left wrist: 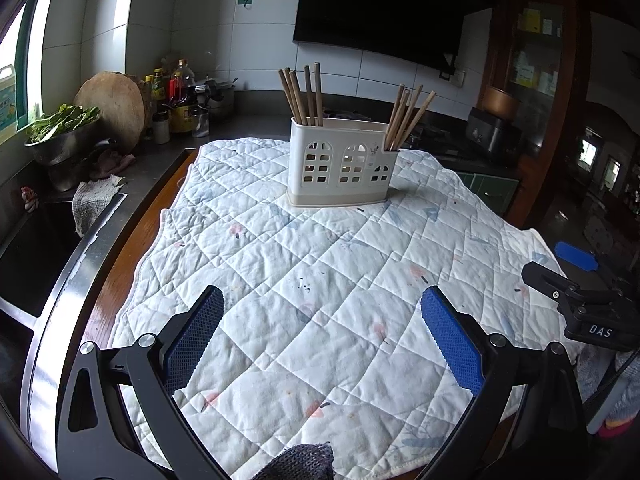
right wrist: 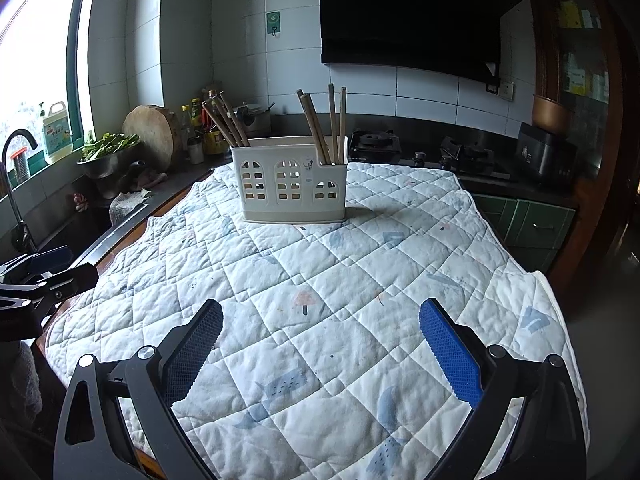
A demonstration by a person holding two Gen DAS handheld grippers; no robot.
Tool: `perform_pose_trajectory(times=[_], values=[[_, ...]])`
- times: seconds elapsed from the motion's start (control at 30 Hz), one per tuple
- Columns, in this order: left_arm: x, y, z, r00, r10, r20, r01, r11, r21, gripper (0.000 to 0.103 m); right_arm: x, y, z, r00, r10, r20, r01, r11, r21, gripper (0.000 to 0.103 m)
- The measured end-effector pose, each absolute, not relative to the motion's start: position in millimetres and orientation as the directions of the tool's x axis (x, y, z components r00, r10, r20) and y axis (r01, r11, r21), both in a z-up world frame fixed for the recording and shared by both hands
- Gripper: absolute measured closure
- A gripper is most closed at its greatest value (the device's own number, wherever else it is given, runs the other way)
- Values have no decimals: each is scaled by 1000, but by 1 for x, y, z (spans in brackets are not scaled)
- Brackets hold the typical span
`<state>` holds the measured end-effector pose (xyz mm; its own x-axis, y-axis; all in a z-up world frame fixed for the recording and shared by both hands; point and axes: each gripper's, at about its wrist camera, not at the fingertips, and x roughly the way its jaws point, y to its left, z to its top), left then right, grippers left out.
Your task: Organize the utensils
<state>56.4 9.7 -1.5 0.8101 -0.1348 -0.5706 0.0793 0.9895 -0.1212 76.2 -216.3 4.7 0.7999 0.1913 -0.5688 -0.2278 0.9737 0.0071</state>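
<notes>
Two bunches of brown wooden chopsticks are what you're dealing with, both standing in the white plastic holder (left wrist: 342,166). The holder has little arched window cutouts along its front and a beige base, and it sits upright on the quilted cloth (left wrist: 320,280), toward the cloth's far end. One chopstick bunch (left wrist: 304,94) pokes out of the holder's left compartment, the other bunch (left wrist: 406,118) leans out of its lower right-end compartment. Middle section looks empty from what the windows show, though you can't see all the way in.

Your left gripper (left wrist: 322,308) hovers over the cloth on the near side of the holder, blue pads spread wide with nothing between them. Your right gripper (right wrist: 320,320) is the same deal, fingers wide apart and empty, well short of the holder. Left of the holder, on the dark counter, there's a round wooden chopping board (left wrist: 116,106) leaning up, next to a metal bowl of greens (left wrist: 64,128).
</notes>
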Motion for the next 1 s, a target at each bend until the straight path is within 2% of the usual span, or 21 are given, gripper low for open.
perform_pose_trajectory(times=[1.0], values=[[58,8,-9,793,-141,-593,75,988,-135,5,78,-216,0,788,200,-582,-241,971,8,8]])
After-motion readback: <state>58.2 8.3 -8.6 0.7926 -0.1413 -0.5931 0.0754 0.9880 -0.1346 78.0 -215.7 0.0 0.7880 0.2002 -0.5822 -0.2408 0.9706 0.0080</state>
